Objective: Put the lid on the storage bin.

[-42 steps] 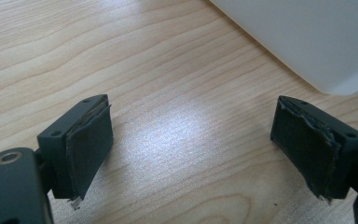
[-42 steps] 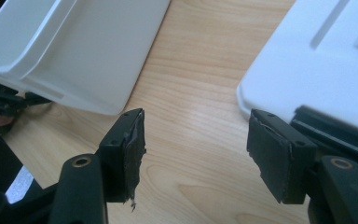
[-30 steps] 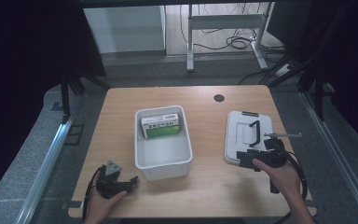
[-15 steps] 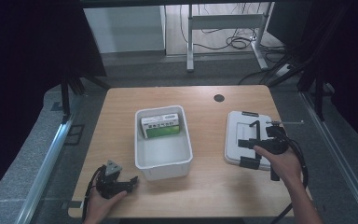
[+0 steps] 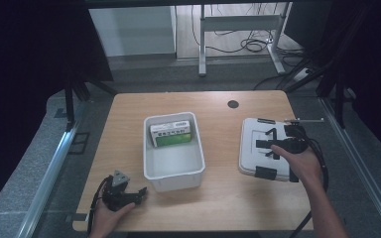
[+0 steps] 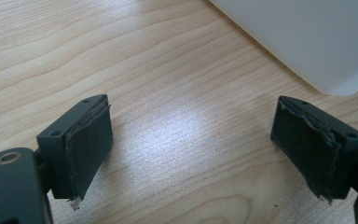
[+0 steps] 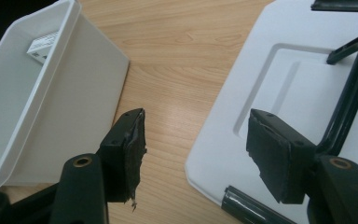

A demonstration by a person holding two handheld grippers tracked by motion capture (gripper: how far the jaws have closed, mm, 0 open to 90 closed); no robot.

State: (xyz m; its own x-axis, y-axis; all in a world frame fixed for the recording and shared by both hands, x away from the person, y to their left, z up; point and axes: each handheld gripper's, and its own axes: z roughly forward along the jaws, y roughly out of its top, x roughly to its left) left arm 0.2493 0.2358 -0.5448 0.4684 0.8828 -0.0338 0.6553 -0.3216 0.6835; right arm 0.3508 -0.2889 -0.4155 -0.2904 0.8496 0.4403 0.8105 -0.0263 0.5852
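Landmark: white bin [image 5: 173, 161], mid-table.

Right gripper [image 5: 268, 144] is over the white lid [image 5: 250, 148], which lies flat on the table [image 5: 218, 119] to the right of the bin and apart from it. Jaws spread wide, nothing between them. In the right gripper view the right gripper [image 7: 196, 149] straddles the lid's [image 7: 298, 88] near edge: one jaw hangs over bare wood in the gap between bin [image 7: 51, 93] and lid, the other over the lid's top. Cannot tell whether either jaw touches the lid. The black handle [image 7: 349, 88] on the lid is partly blocked by that jaw and cut off at the frame edge. A black latch [image 7: 247, 205] on the near edge is cut off at the bottom.

Left gripper [image 5: 131, 193] rests on the table at the bin's near-left corner, just beside it. In its own view the left gripper [image 6: 191, 140] is released, bare wood between the jaws, bin's [image 6: 307, 37] corner at the top right, cropped.

Green-and-white box [image 5: 171, 134] stands on edge against the bin's far wall. Print too small to read. From the right gripper view only a corner of the box [image 7: 44, 44] clears the bin's rim.
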